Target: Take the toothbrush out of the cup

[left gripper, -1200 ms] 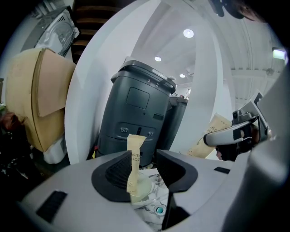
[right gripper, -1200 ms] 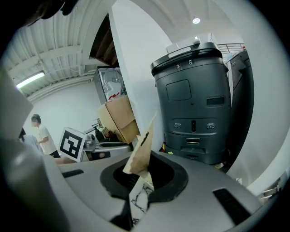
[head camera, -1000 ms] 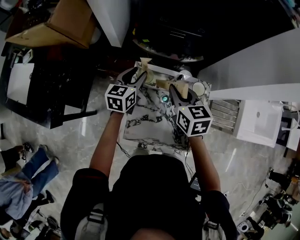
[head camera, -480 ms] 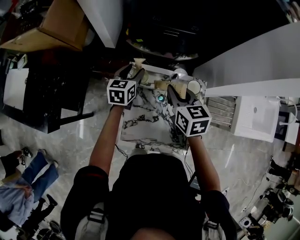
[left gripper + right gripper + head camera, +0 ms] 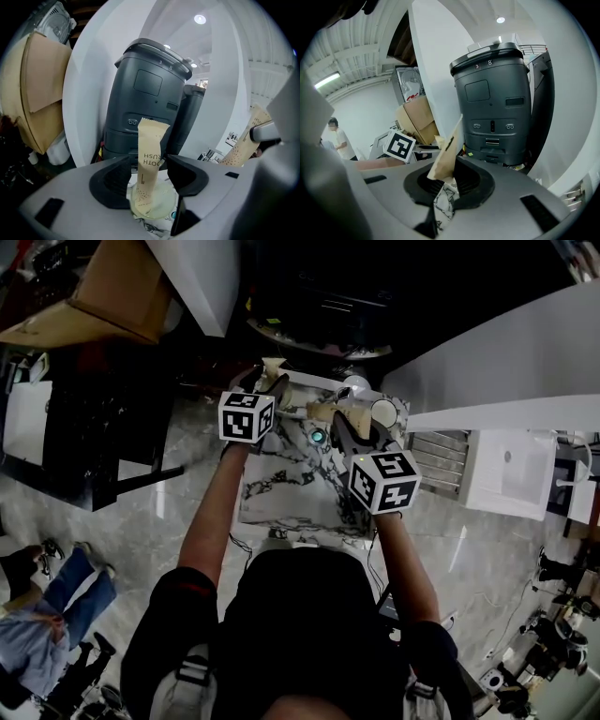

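Observation:
A tan paper-wrapped toothbrush stands upright in a pale cup on the marble tabletop. My left gripper is open, one jaw on each side of the wrapper, and neither pad touches it; its jaws have just been opening. In the head view the left gripper is at the table's far left. My right gripper is shut on a second tan toothbrush packet, held above the table's far right. That packet also shows at the right of the left gripper view.
A dark grey machine stands just behind the table. White panels flank it, and a cardboard box sits at the far left. A white round container and a small teal disc lie on the tabletop. A person stands far off.
My left gripper has shifted a little toward the table's far edge and lower, and its jaws stand wider. The right gripper has kept its place with its packet.

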`<state>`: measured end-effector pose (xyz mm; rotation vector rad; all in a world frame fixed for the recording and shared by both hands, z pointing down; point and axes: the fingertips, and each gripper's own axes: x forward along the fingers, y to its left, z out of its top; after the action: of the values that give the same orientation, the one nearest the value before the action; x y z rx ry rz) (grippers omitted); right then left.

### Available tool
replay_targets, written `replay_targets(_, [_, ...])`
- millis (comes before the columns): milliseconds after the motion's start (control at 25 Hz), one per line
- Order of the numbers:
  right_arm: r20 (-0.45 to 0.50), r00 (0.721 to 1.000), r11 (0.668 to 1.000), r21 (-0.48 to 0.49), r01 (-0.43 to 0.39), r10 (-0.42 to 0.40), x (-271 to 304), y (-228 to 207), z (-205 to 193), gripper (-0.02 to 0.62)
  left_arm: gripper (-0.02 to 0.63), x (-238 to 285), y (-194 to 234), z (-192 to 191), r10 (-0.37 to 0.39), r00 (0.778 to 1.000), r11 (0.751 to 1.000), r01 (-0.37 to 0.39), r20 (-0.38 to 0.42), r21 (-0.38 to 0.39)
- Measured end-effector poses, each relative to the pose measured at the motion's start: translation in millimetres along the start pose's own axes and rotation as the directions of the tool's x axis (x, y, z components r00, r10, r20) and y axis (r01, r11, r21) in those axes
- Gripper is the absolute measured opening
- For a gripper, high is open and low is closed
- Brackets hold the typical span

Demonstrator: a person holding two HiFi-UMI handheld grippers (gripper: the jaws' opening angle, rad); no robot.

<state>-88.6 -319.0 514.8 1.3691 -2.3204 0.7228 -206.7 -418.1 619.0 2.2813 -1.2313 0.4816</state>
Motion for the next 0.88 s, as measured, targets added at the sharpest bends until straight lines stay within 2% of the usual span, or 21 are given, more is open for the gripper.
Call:
replay_targets(200, [-0.002,1.0,1.0,0.003,0.004,-0.004,-2.0,-1.4,-1.9,0.057,0.225,5.6,-2.0,-2.7,0.008,1.0,1.0,-0.008,-0.018,0.018])
replay_targets(360, [-0.003,1.0,1.0,0.007,0.008,-0.008,-3.5,-3.7,-2.5,0.057,0.149,5.8,-4.2,-2.7,0.018,1.0,0.999,-0.017,-0.021,0.037])
replay_targets(680, [0.002,1.0,1.0,0.015,0.006,-0.006,-6.5,-3.7,-2.9,0.057,0.121,3.3,-6.8,-3.7,0.014,1.0,0.998,-0.013,-0.021,0.057])
replay_targets(880, [0.0,1.0,1.0,0.016,0.003,-0.003,-7.4,-3.1,-4.3,0.057,0.072,-0.9,-7.8,-0.8,0.024,1.0,0.997,-0.023,-0.006,0.075])
